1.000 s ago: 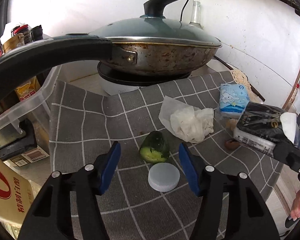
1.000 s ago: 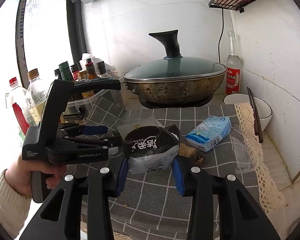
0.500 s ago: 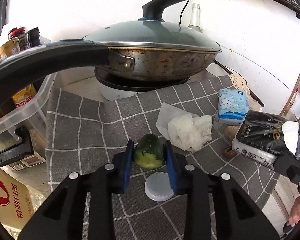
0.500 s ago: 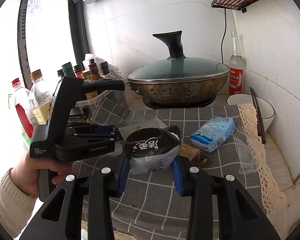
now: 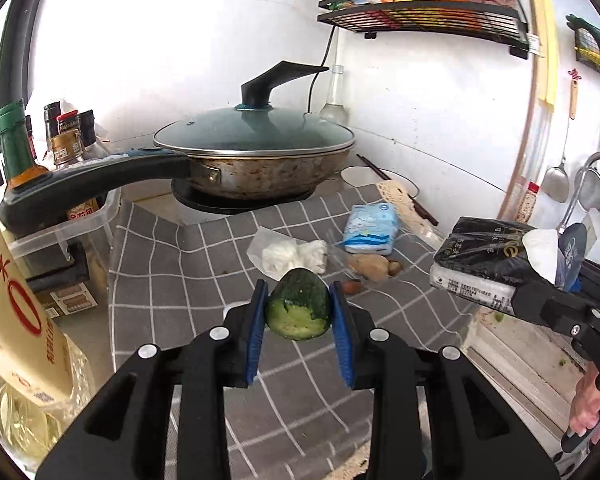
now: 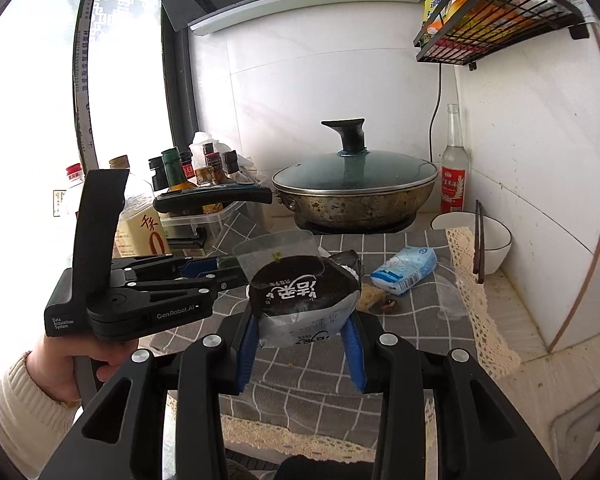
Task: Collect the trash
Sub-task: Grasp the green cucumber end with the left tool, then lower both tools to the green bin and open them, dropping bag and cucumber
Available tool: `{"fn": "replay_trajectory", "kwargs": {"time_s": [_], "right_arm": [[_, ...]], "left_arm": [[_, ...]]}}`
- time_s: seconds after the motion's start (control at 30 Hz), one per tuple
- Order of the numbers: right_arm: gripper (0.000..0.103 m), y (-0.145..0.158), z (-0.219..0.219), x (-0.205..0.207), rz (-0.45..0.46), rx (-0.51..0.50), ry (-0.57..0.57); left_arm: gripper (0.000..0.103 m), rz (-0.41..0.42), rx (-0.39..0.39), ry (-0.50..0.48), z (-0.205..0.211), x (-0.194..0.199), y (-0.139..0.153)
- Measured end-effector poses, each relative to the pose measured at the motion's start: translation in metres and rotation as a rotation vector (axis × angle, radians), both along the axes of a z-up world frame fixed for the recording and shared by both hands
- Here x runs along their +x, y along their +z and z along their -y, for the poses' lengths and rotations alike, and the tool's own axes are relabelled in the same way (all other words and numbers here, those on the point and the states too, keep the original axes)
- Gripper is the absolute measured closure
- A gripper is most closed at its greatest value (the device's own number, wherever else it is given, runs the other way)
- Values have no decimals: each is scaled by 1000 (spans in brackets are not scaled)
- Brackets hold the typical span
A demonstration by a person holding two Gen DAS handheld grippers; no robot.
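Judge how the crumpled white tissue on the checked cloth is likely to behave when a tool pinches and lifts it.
The crumpled tissue looks soft and loosely wadded, so it would probably squash flat between the pads rather than resist. It seems very light for its bulk and unlikely to roll. A thin sheet trails from its left edge, so part may dangle or drag on the checked cloth.

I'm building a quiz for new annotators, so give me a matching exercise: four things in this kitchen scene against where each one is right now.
Things:
1. cucumber piece
2. black packet
3. crumpled tissue
4. chopsticks

Places:
A. across the white bowl
B. lying on the checked cloth
C. clamped in the left gripper
D. clamped in the right gripper

Pairs: 1-C, 2-D, 3-B, 4-A
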State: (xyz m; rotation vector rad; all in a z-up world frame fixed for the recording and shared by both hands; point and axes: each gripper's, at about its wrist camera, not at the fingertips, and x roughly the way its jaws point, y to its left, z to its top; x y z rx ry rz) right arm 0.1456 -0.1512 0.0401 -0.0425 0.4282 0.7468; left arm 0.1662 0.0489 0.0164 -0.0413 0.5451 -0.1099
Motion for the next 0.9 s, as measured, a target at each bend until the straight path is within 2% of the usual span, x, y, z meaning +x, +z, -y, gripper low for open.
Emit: {"fn": "replay_trajectory", "kwargs": {"time_s": [0.17, 0.3, 0.43, 0.6, 0.77, 0.9], "right_arm": [[65, -16, 29, -45, 1, -23, -19], [65, -47, 46, -77, -25, -54, -36], [65, -94, 59, -90, -99, -91, -47], [65, -159, 73, -87, -211, -113, -79], [65, -228, 75, -69, -321, -128, -98], [65, -274, 68, -59, -365, -169, -97]], "left_arm": [[70, 28, -30, -48, 26, -50, -5], [70, 8, -24, -110, 56, -82, -29], [70, -55, -33, -143, 79, -98, -76], [70, -165, -36, -162, 95, -104, -143], [70, -271, -41, -155, 92, -91, -205], [70, -324, -32, -156, 90, -78, -249]]}}
